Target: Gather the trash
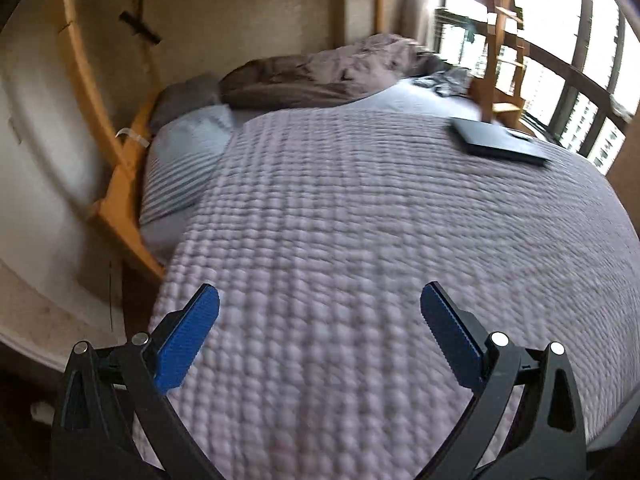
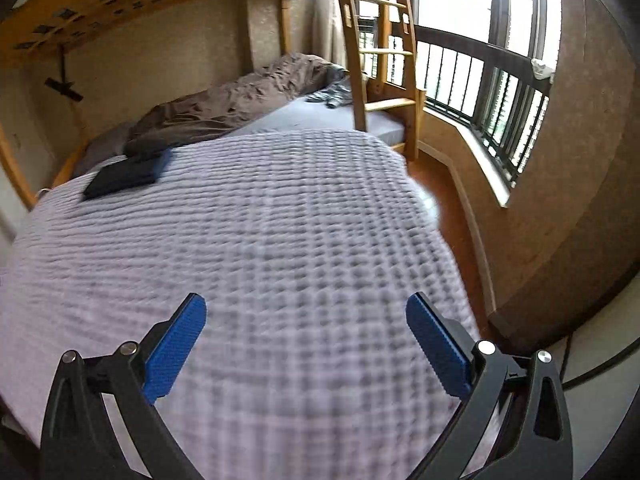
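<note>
Progress: no trash in sight, none held; collecting looks unstarted or between items.
Left tool point(image 1: 320, 322): released, empty, above quilted bed point(image 1: 380, 240).
Right tool point(image 2: 306, 332): released, empty.
Ahead of tools: dark flat case point(image 1: 500, 142), brown duvet point(image 2: 224, 104).
Containers: no bin or bag visible.

Pale quilted bedspread point(image 1: 360, 240) across a wooden bunk bed point(image 1: 120, 184); dark flat case point(image 1: 500, 142) near the bed's far edge, rumpled brown duvet point(image 1: 320, 76) along the wall side, striped pillow point(image 1: 180, 168) at the head, wooden ladder point(image 2: 380, 60) at the foot, barred window point(image 2: 500, 92) beyond.
</note>
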A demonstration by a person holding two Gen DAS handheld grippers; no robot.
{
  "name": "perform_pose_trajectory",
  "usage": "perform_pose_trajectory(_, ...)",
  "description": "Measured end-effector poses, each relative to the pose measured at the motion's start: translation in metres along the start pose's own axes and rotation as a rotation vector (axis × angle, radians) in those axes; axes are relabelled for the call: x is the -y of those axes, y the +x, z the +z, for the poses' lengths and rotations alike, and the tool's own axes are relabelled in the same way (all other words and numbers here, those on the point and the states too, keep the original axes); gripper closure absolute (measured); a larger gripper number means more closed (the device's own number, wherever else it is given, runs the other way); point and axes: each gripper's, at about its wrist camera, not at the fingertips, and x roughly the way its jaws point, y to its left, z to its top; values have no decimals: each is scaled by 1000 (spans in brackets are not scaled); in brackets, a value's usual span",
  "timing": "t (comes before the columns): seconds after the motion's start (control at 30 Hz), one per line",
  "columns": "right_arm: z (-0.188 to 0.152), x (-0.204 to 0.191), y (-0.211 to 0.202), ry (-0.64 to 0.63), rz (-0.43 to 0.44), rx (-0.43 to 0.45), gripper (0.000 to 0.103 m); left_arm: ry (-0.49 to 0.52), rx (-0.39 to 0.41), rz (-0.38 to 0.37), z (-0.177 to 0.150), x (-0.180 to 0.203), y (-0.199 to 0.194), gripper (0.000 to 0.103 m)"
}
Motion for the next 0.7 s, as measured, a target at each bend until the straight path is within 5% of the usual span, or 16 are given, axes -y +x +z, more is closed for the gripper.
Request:
perform_pose_trajectory(0.33,21,38,45,19,-50,-65,5,-23,-54,28,17,-24,45,1)
perform_pose_trajectory(0.7,21,45,58,23,-67,-112,4,-44,-60,7,19,-28,50,1)
